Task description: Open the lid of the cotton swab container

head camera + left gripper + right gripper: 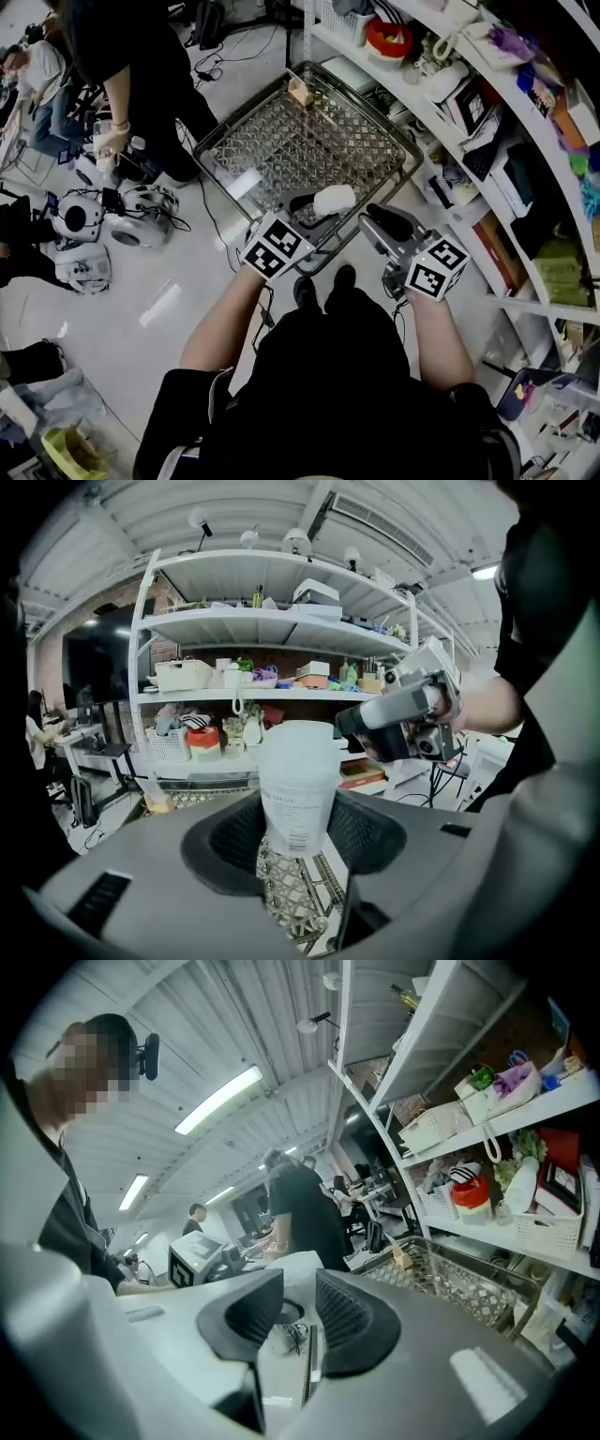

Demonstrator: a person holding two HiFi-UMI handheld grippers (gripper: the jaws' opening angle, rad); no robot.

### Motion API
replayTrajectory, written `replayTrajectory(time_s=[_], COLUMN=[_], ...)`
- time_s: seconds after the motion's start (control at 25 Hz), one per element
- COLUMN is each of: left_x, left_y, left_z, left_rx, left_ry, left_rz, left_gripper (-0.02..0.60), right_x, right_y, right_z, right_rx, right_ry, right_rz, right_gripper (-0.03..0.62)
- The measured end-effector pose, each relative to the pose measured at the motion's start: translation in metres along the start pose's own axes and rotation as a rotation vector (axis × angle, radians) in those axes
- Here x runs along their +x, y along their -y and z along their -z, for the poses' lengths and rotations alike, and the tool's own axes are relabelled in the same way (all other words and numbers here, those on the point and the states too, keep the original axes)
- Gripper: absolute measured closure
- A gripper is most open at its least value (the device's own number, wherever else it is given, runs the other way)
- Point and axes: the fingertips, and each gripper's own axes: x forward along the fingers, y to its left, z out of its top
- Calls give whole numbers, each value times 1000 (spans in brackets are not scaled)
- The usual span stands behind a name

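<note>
Head view: the left gripper [307,206] pinches the container [335,199] above the near edge of the wire cart [309,141]. The right gripper [380,217] is just to its right.

Left gripper view: the container stands upright between the pads, lid apparently still on.

Right gripper view: the jaws are partly spread and empty.

Step in hand: lid approach. Next, the right jaws must close around the lid.

Left tool [298,841] clamped wide on container [298,771]; right tool [298,1312] jaws partly apart, empty.
</note>
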Motion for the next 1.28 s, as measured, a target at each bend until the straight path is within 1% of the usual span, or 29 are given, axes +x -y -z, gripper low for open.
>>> replayTrajectory(time_s=[0.2,0.32,0.4,0.52,0.64,0.8,0.92,1.08,1.28], left_x=[-17,-22,-25,-25,-22,-14,-9,1,11], left_y=[8,19,30,50,69,94,110,134,148], left_z=[-17,-27,-34,-44,-54,-66,-74,-79,-77], left_rx=[14,23,14,-6,5,50,94,150,183], left_ry=[-3,-6,-7,0,-5,-19,-25,-34,-56], left_rz=[-15,-23,-18,12,38,83,133,216,280], left_gripper=[385,385,385,385,385,385,385,385,385], right_x=[-10,-21,-29,-42,-57,-73,-80,-88,-95], right_y=[-13,-15,-17,-25,-33,-38,-42,-47,-48], right_z=[-15,-25,-31,-40,-47,-45,-39,-30,-20], right_rx=[-36,-63,-75,-104,-137,-191,-228,-268,-336], right_ry=[11,20,20,24,27,-4,-33,-71,-120], right_rz=[-40,-78,-103,-156,-206,-250,-276,-309,-320], right_gripper=[455,435,421,398,386,351,330,329,330])
